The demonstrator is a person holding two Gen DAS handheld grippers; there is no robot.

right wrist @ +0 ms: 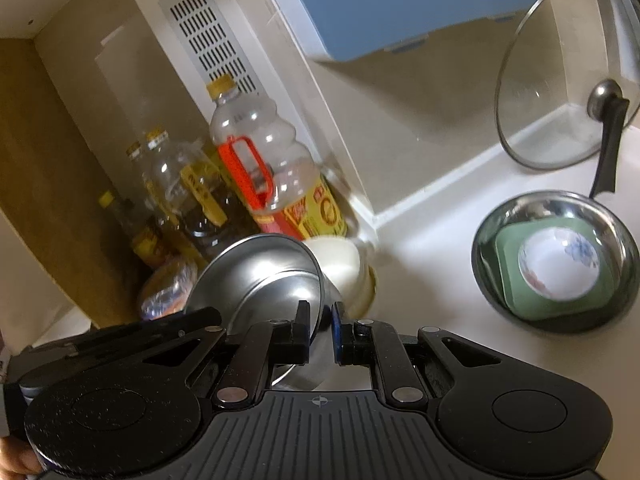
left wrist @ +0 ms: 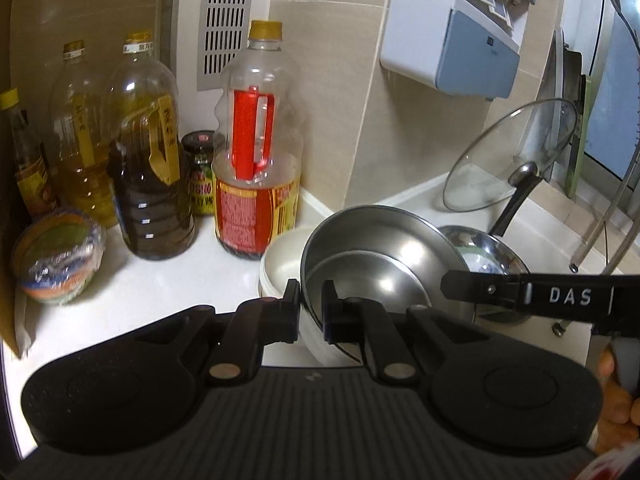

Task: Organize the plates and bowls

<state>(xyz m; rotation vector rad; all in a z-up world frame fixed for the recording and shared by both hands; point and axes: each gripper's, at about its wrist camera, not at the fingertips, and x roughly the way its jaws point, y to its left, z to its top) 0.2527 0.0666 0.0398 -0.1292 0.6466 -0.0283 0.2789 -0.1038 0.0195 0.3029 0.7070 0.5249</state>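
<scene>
A shiny steel bowl (left wrist: pixel 372 256) is held tilted above a white bowl (left wrist: pixel 280 260) on the white counter. My left gripper (left wrist: pixel 311 306) is shut on the steel bowl's near rim. My right gripper (right wrist: pixel 321 334) is shut on the same steel bowl's (right wrist: pixel 260 276) rim from the other side; the white bowl (right wrist: pixel 340 264) sits just behind it. My right gripper's finger (left wrist: pixel 520 294) reaches in from the right in the left wrist view. A larger steel bowl (right wrist: pixel 556 260) holds a green square plate (right wrist: pixel 508 280) and a small white patterned bowl (right wrist: pixel 560 266).
Several oil and sauce bottles (left wrist: pixel 256 160) stand in the corner at the back left. A wrapped bowl (left wrist: pixel 60 256) sits by them. A glass pot lid (right wrist: pixel 560 76) leans on the wall at the right. A blue-white box (left wrist: pixel 452 32) hangs on the wall.
</scene>
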